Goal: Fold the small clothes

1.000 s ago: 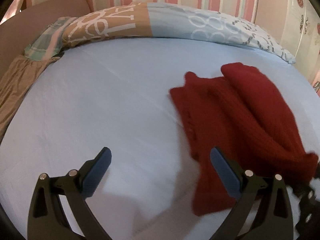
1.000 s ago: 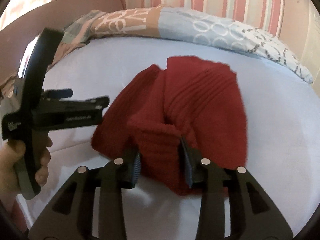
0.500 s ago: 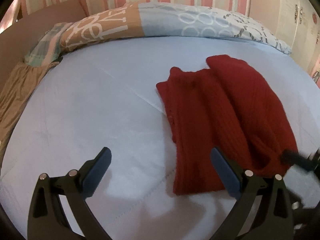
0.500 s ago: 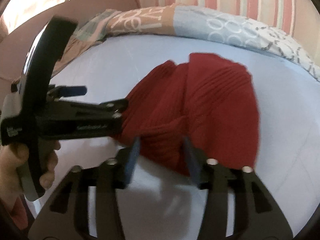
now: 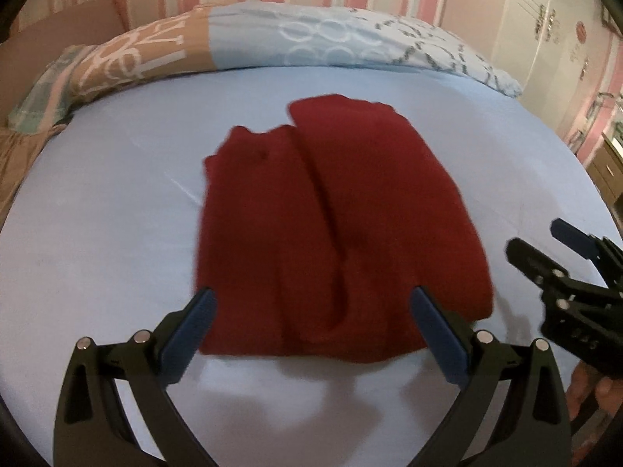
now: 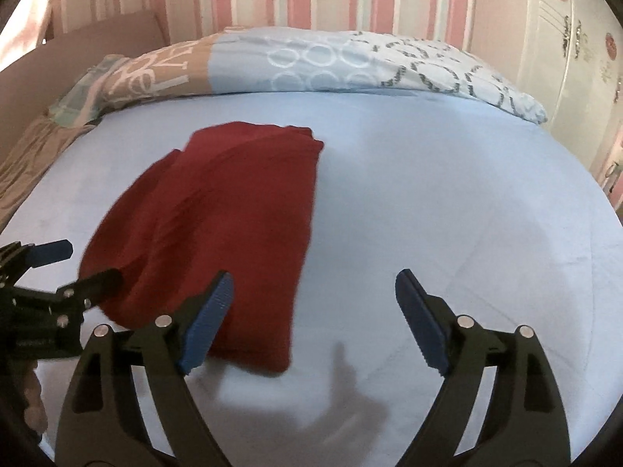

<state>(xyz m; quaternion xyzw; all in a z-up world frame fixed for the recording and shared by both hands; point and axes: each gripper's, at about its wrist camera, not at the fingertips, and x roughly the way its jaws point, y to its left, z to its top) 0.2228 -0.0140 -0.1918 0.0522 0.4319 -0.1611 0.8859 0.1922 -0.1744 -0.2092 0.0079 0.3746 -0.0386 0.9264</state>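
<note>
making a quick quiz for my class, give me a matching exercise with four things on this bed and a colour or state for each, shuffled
Things:
1. sweater
2. bedsheet
3. left hand-held gripper
4. quilt

Descriptions:
A. pale blue, spread flat
B. rolled along the far edge, patterned with rings
C. dark red, folded
D. open, holding nothing

Pairs: 1-C, 2-A, 3-D, 4-B
</note>
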